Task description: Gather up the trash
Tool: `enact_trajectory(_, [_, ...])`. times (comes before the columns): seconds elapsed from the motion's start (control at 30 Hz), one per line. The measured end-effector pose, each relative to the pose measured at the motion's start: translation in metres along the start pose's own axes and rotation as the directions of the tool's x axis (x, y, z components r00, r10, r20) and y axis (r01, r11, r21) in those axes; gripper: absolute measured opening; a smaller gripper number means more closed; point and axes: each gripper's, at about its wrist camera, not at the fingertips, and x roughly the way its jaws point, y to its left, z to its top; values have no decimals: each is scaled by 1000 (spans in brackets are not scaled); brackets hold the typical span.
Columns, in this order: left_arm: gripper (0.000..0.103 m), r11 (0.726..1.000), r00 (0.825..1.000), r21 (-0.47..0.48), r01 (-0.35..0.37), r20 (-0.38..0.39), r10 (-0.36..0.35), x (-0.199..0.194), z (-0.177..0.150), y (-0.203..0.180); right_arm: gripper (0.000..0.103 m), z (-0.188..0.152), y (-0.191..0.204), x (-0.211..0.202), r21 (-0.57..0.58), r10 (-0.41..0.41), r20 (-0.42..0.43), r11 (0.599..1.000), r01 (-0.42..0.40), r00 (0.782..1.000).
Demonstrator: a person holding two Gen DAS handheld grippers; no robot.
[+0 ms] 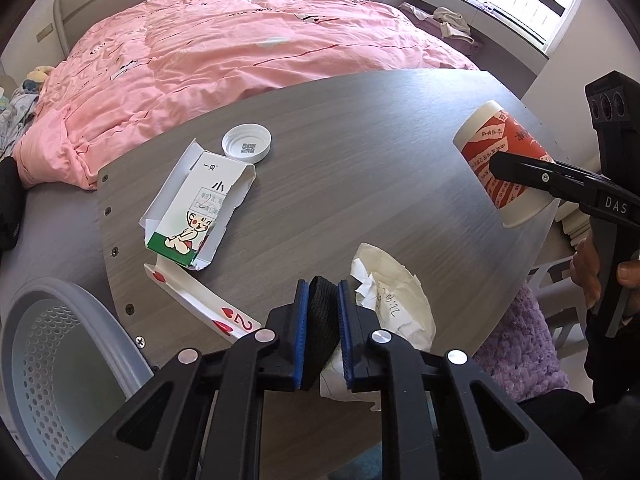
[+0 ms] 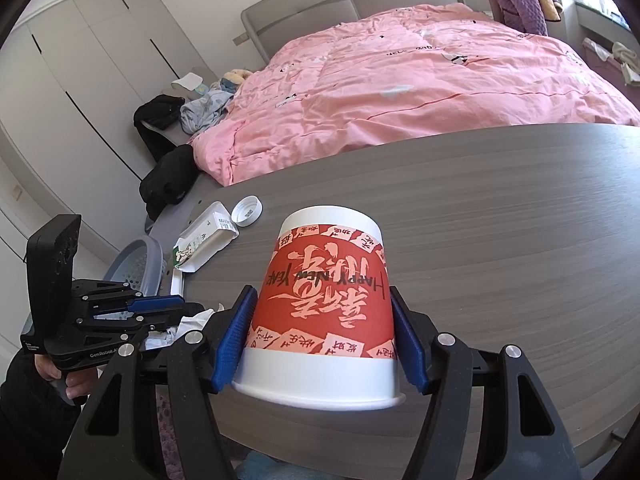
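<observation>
My left gripper (image 1: 323,292) is shut on a small black mesh piece (image 1: 322,320) just above the grey table (image 1: 360,120), beside a crumpled white paper (image 1: 396,288). A torn white and green box (image 1: 196,216), a white cap (image 1: 247,148) and a folded playing card (image 1: 200,300) lie to its left. My right gripper (image 2: 323,292) is shut on a red and white paper cup (image 2: 328,240), which is tilted with its rim toward the camera, at the table's near right edge. The same cup (image 1: 500,160) shows in the left wrist view.
A grey perforated bin (image 1: 52,360) stands below the table's left end. A bed with a pink quilt (image 1: 240,40) lies right behind the table. Black clothes (image 2: 168,184) lie at its foot. A purple cushion (image 1: 520,340) sits under the table's right side.
</observation>
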Motion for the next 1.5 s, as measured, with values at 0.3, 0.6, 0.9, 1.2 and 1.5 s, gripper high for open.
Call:
enact_trajectory(0.3, [9, 994, 997, -108, -33, 72, 41, -19, 9, 15, 63, 0, 0, -4, -1, 1, 11, 1000, -1, 1000])
enact_trajectory(0.6, [9, 976, 975, -182, -117, 167, 148, -50, 16, 20, 63, 1, 2, -7, -10, 8, 13, 1000, -8, 1000])
enact_trajectory(0.9, [9, 951, 945, -253, -180, 225, 239, -79, -7, 29, 63, 7, 30, -7, -75, 20, 11, 997, -20, 1000])
enact_trajectory(1.2, [9, 888, 893, -371, -273, 245, 377, -110, -53, 62, 63, 16, 96, 11, -186, 78, -2, 980, -77, 997])
enact_trajectory(1.5, [9, 784, 839, -495, -374, 180, 514, -129, -103, 106, 63, 17, 184, 44, -322, 161, -52, 932, -169, 986])
